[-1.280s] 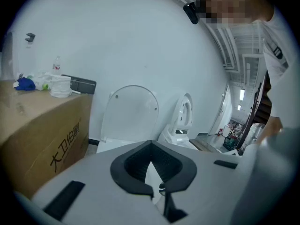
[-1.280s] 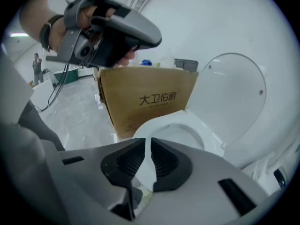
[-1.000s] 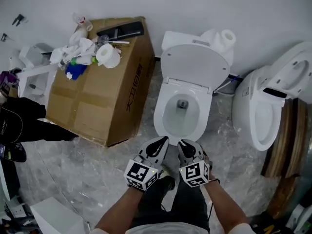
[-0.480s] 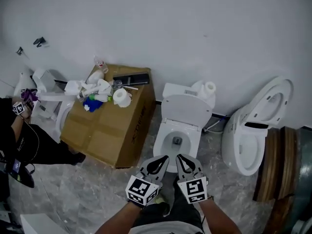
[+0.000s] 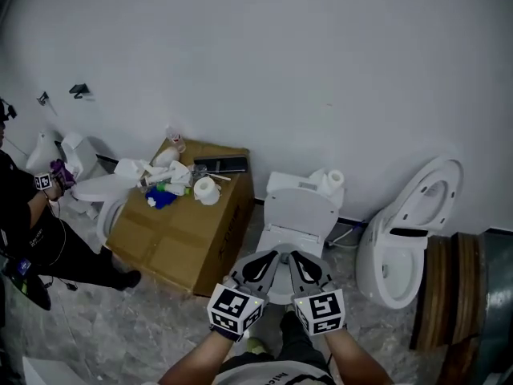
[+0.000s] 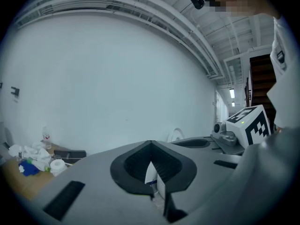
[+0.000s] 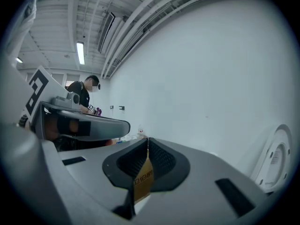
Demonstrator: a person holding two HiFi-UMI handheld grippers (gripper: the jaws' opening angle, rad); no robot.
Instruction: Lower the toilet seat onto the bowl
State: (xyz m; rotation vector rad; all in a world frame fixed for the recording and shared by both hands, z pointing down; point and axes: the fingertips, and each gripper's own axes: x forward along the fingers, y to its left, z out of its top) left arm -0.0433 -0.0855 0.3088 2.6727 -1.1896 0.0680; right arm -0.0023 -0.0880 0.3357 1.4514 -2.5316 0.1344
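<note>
Topping the box (image 5: pixel 180 241) — clutter (image 5: pixel 171 184) (toilet seat (image 5: pixel 298 213) upright)

The toilet (image 5: pixel 298 219) backs onto the wall (image 5: pixel 321 70), so nothing passes behind it, and a paper roll (image 5: pixel 333 180) sits on its tank above the raised lid (image 5: pixel 297 212). Just beside the toilet's left stands a cardboard box (image 5: pixel 180 231) with clutter (image 5: pixel 172 181) heaped on its top, leaving only a narrow slot of floor. On the toilet's right a tilted second toilet (image 5: pixel 397 247) leaves a somewhat wider strip, crossed near the wall by a thin hose (image 5: pixel 350 233), while the room above the toilet and over the marbled floor (image 5: pixel 160 327) in front of it lies open.
</note>
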